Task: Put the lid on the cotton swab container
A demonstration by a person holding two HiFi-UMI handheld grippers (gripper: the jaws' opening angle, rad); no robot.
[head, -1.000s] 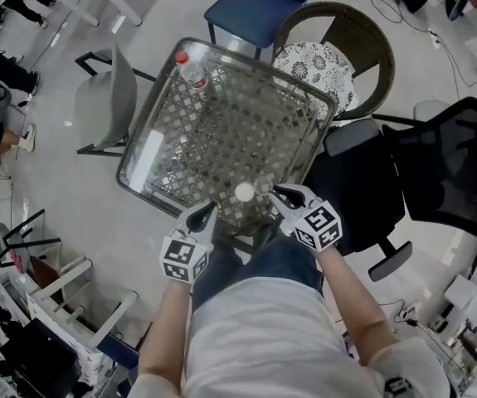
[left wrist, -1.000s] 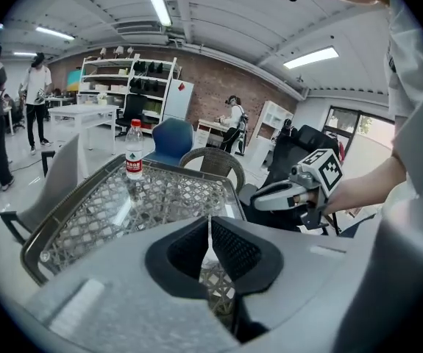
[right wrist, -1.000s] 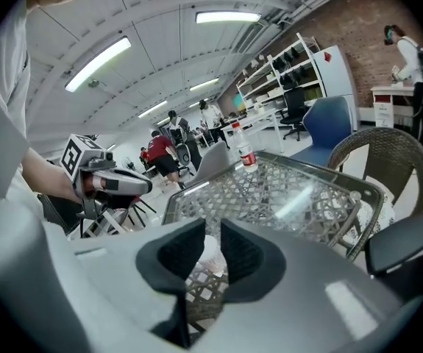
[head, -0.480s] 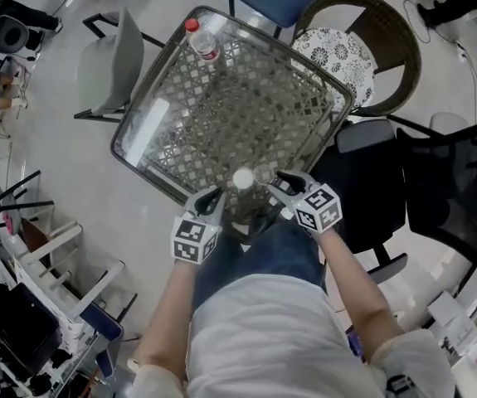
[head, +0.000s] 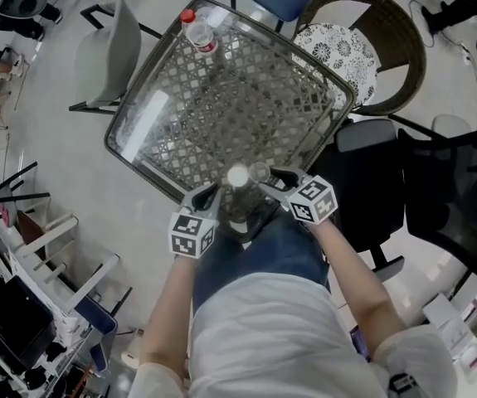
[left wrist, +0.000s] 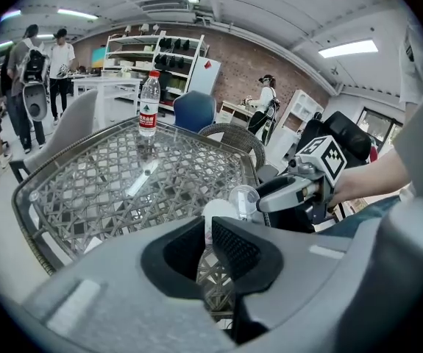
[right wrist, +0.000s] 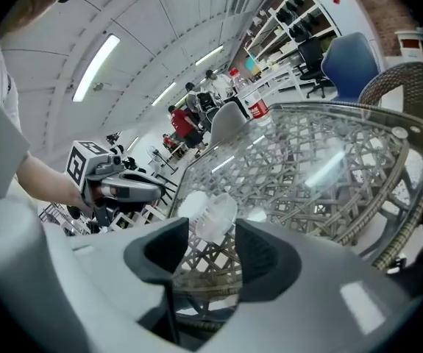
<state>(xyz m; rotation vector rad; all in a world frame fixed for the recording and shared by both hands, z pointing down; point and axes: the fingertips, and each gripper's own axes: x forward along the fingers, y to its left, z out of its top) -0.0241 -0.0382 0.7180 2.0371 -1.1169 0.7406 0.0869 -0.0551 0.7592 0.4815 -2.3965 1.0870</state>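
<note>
A square glass-topped table over a brown wicker lattice (head: 148, 75) carries everything. A clear plastic water bottle with a red cap and red label (head: 198, 31) stands upright at the table's far corner.

The clear round cotton swab container with white swab tips showing at its open top (head: 237, 177) stands upright at the near edge, close to the near corner and the person's knees. The clear round plastic lid (head: 259, 172) is not seated on it. It sits tilted just beside the container's top, on the side toward the right gripper. No view shows what bears the lid.

The left gripper (head: 209, 193) hovers at the near edge, pointing at the container from the left. In the left gripper view its jaws stand almost together, with only a narrow slit between the ribbed pads. Nothing is pinched there, and the container (left wrist: 218, 212) shows just beyond the tips.

The right gripper (head: 273, 179) reaches in from the right. Its jaws are opening and stand wide apart. In the right gripper view the lid (right wrist: 217, 215) lies in line between the pads, just past them, and neither pad presses on it.

A wicker chair with a black-and-white patterned cushion (head: 325, 52) stands beyond the table's right corner.
</note>
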